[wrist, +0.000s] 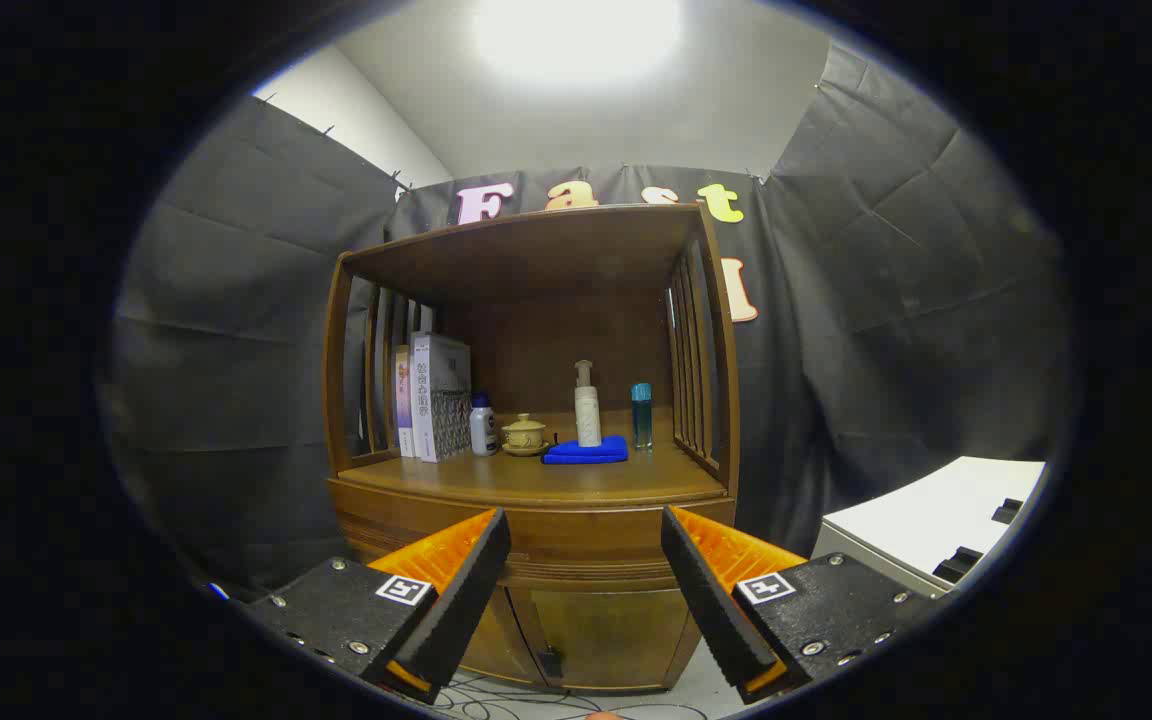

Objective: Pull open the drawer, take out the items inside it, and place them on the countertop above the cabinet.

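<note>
Hovering level and spread wide with nothing between its fingers, the gripper [586, 560] faces the wooden cabinet's [536, 500] closed drawer [586, 545] just ahead; beyond, the countertop [536, 478] carries a folded blue cloth [586, 451], pump bottle [587, 405] and books [433, 395].

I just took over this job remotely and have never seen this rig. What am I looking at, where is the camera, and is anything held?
The camera rides on a hand-held gripper and looks forward along its two jaws, which stand wide apart with nothing between them. Beyond them is a wooden cabinet. Its drawer looks closed. On the countertop stand books, a small white bottle, a lidded cup, a pump bottle behind a folded blue cloth, and a blue bottle. Nothing is held.
</note>
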`<state>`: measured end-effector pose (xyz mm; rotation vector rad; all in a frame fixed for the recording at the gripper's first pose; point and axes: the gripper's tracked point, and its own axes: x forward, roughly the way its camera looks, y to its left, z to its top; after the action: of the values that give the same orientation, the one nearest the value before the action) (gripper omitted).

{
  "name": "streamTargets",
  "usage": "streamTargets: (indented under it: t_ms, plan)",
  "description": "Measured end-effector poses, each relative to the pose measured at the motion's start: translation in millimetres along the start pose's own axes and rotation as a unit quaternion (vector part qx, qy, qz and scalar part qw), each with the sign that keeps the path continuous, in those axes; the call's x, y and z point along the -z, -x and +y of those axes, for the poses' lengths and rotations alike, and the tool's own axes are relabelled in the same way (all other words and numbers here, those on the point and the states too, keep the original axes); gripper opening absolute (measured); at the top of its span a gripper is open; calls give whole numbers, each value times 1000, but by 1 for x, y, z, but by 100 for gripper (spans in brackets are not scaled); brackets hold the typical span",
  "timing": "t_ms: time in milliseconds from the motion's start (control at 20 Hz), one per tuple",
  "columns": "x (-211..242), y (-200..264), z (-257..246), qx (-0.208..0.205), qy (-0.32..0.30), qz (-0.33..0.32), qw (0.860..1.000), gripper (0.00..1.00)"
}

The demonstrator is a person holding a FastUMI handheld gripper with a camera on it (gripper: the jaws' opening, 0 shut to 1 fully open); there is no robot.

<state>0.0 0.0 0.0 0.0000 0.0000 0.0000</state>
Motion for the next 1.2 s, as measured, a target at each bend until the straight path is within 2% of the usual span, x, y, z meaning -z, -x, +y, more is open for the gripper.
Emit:
streamTargets:
  t_ms: [800,1200]
  plan:
    - [10,-7,14,-22,-12,1,1000,95]
    - [14,-30,28,-32,-19,12,999,95]
